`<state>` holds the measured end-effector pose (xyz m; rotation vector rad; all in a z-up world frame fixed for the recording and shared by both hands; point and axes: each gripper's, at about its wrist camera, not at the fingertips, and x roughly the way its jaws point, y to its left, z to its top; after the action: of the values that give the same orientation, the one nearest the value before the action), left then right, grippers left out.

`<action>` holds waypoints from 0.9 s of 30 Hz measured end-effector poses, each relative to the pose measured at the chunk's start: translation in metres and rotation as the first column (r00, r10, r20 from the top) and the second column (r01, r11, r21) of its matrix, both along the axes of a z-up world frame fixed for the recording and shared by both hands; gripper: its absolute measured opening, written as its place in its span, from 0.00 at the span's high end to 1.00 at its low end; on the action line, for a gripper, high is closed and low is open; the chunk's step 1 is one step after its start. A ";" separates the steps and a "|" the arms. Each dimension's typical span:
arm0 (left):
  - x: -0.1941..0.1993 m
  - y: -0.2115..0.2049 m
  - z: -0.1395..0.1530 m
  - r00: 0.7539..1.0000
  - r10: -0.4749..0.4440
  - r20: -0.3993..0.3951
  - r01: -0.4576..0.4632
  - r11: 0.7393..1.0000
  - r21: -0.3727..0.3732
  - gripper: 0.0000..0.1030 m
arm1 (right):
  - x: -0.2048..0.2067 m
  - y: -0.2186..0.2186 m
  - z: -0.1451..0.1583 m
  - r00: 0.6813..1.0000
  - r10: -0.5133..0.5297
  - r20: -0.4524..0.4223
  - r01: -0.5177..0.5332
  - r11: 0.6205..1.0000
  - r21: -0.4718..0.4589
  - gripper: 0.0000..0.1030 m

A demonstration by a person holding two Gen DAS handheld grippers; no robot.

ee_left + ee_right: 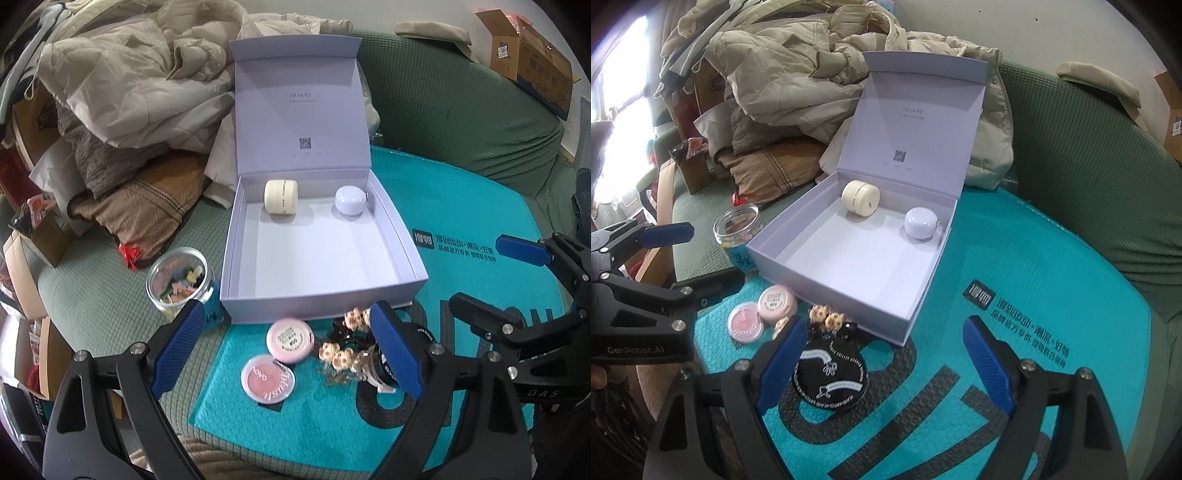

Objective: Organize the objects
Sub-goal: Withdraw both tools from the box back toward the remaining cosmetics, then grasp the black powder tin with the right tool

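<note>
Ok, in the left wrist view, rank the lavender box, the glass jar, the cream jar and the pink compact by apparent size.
1. Lavender box, by far the largest.
2. Glass jar.
3. Pink compact and cream jar: they look alike, and the compact lies nearer the camera, so I won't rank them.

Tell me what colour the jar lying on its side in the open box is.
Cream jar, best seen from the left wrist view.

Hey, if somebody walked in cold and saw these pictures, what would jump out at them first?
Probably the open lavender box in the middle, on a bright teal mat, with a cream jar and a pale round case against its back wall. In front of it lie two pink compacts and a black round case, framed by open blue-tipped tongs.
</note>
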<state>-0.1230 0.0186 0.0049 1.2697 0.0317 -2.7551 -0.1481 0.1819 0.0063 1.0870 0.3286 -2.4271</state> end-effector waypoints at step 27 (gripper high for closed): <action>0.034 -0.005 -0.059 0.991 0.050 0.121 -0.061 0.994 0.086 0.12 | 0.028 -0.011 -0.056 0.988 0.063 0.139 -0.059 0.998 -0.034 0.15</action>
<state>-0.0893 0.0135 -0.0545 1.4297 0.1797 -2.6536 -0.1203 0.1706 -0.0495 1.2083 0.2749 -2.2807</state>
